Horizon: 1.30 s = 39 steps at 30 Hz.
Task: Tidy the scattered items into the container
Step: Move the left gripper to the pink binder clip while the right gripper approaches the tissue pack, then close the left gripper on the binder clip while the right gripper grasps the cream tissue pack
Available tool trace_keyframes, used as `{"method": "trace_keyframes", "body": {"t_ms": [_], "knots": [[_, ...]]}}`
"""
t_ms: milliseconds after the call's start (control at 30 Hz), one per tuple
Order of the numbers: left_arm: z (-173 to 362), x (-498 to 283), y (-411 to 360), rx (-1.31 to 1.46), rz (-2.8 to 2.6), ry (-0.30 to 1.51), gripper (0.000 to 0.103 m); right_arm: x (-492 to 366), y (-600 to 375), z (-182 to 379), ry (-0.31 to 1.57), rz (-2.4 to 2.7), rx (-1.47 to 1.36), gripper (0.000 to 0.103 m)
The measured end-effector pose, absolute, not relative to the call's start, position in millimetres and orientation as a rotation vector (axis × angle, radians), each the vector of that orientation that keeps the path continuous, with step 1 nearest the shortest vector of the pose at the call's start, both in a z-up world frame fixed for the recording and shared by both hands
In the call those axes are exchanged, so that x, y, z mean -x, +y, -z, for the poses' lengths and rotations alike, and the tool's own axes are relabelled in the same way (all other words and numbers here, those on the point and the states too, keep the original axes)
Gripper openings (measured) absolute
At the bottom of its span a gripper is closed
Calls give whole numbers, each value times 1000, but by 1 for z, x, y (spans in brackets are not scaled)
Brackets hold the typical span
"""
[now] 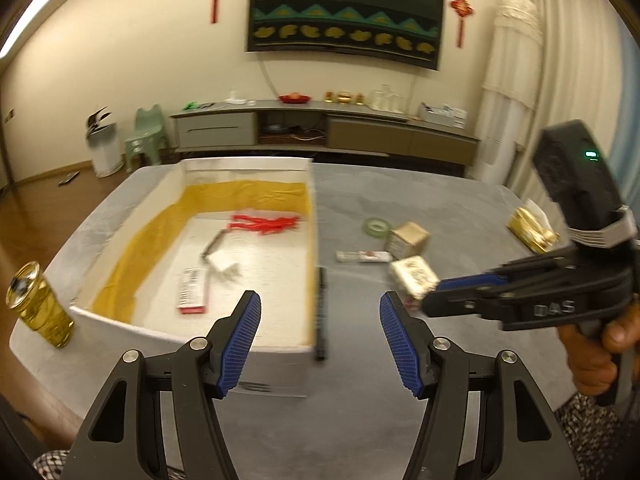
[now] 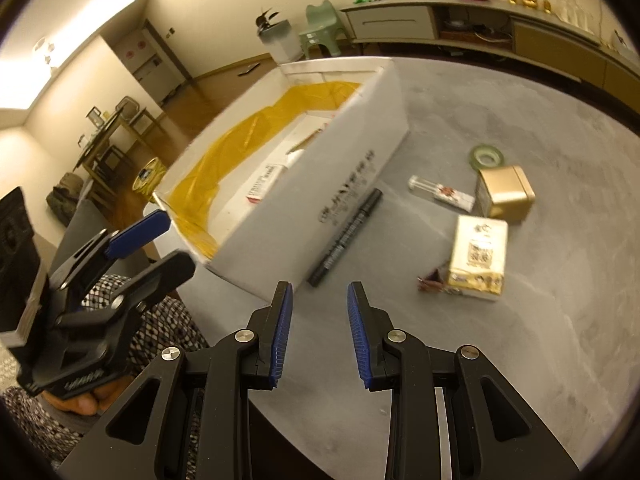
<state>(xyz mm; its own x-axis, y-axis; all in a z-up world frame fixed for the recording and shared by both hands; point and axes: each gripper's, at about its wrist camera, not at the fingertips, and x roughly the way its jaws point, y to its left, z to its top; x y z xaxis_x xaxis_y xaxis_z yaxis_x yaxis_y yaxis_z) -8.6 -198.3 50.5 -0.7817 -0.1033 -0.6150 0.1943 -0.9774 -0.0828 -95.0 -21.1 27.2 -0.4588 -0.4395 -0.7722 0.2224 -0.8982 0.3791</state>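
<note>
Lining up on the black marker, lying on the grey surface tight against the white box wall.
Right tool hangs open and empty just short of it; left tool open too. Risk: a finger could snag the wall and shove the box.

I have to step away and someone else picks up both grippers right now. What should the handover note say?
Left gripper: open, holding nothing, above the box's near right corner.
Right gripper: open, holding nothing, just short of the black marker.
Done: the white box already holds a red tassel, a red-and-white packet and a small white item.
Left on the table: the marker beside the box wall, the tape roll, the clear tube, the gold tin, the white printed box, a small brown wrapper, the gold packet and the yellow bottle.
</note>
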Motion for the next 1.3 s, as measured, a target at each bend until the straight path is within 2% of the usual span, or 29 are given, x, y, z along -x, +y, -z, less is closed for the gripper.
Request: {"method": "trace_keyframes", "body": {"t_ms": [167, 333, 433, 567, 667, 967, 1300], "knots": [[-46, 30, -166, -1034, 2884, 173, 63, 91, 12, -11, -371, 2407, -1373, 31], [-20, 67, -151, -1178, 2849, 148, 63, 93, 50, 7, -418, 2480, -1396, 36], [-4, 86, -153, -1228, 2793, 138, 63, 97, 66, 19, -431, 2523, -1393, 43], [5, 101, -148, -1209, 2750, 18, 63, 106, 73, 31, -424, 2552, -1410, 49], [10, 109, -147, -1237, 2773, 68, 63, 113, 68, 31, -394, 2553, -1390, 53], [35, 124, -135, -1323, 2800, 87, 63, 122, 53, 39, -305, 2552, -1392, 55], [49, 138, -143, -1333, 2812, 158, 63, 147, 50, 50, -225, 2608, -1428, 61]]}}
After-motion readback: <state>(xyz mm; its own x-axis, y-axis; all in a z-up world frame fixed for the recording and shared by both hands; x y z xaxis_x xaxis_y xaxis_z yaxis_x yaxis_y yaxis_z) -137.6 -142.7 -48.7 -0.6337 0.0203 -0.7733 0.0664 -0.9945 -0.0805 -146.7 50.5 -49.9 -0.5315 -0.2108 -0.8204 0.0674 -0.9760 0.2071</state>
